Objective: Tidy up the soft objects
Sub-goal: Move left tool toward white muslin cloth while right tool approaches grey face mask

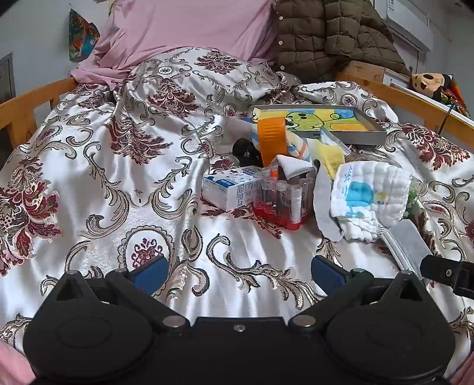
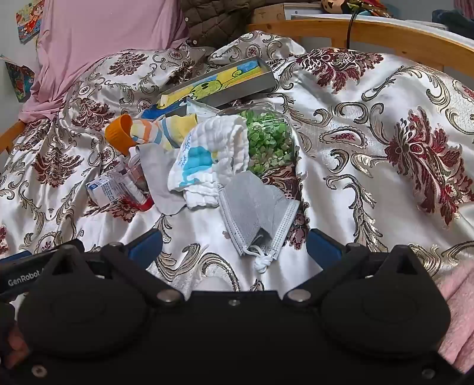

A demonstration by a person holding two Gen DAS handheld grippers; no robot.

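Note:
A pile of soft things lies on the patterned bedspread (image 1: pixel 118 183). It holds a white muslin cloth with a blue whale (image 1: pixel 367 198) (image 2: pixel 207 160), a grey face mask (image 1: pixel 406 245) (image 2: pixel 254 207), a grey cloth (image 1: pixel 324 201) (image 2: pixel 160 177), a striped sock (image 1: pixel 299 148) (image 2: pixel 148 130) and a yellow sock (image 1: pixel 330 154) (image 2: pixel 180 124). My left gripper (image 1: pixel 239 274) is open over bare bedspread, short of the pile. My right gripper (image 2: pixel 234 245) is open too, and the mask's near end with its knotted ear loop lies between the fingers, untouched.
Hard items are mixed in: an orange cup (image 1: pixel 271 139), a red tube rack (image 1: pixel 281 195), a white-blue box (image 1: pixel 228 189), a framed drawing (image 1: pixel 320 118) and a bag of green bits (image 2: pixel 266 142). A pink pillow (image 1: pixel 183 26), a brown jacket (image 1: pixel 326 35) and wooden rails (image 2: pixel 385 35) border the bed.

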